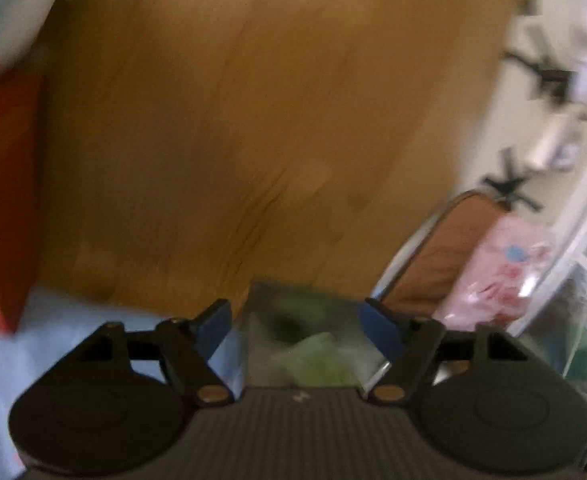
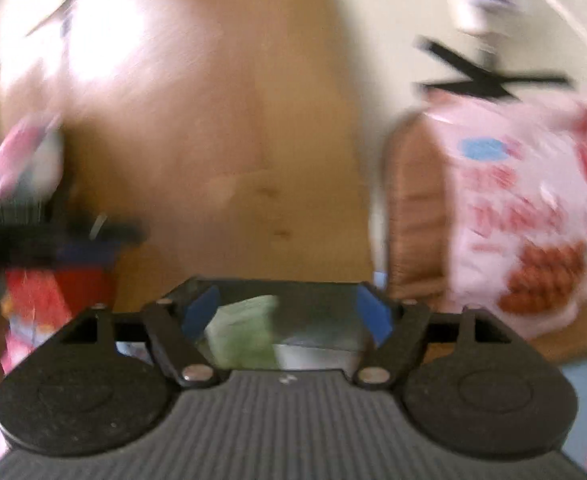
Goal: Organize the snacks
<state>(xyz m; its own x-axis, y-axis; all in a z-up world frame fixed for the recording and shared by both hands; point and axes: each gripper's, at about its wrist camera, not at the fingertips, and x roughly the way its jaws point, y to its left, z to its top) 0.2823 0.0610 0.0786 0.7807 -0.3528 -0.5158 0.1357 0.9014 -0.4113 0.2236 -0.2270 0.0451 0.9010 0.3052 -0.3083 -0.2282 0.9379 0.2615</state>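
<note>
Both views are blurred by motion. My left gripper [image 1: 297, 330] hovers over the wooden table [image 1: 273, 120] with its blue pads apart. Between them lies a clear, shiny packet with green contents [image 1: 313, 352], and a gap shows beside the left pad. My right gripper [image 2: 287, 316] also stands wide. A green snack packet [image 2: 245, 332] sits between its fingers, close to the left pad, on a silvery surface and clear of the right pad. A pink snack bag [image 2: 525, 216] stands to the right against a brown basket [image 2: 413, 220]. It also shows in the left wrist view as the pink bag [image 1: 505, 276].
A red box [image 1: 1, 200] stands at the left edge above pale blue cloth [image 1: 53, 320]. In the right wrist view a black tool [image 2: 33, 232] crosses the left side, with a red packet [image 2: 61, 292] below it and a pink-white packet [image 2: 25, 160] above. Black cross marks [image 2: 485, 76] lie on the pale floor.
</note>
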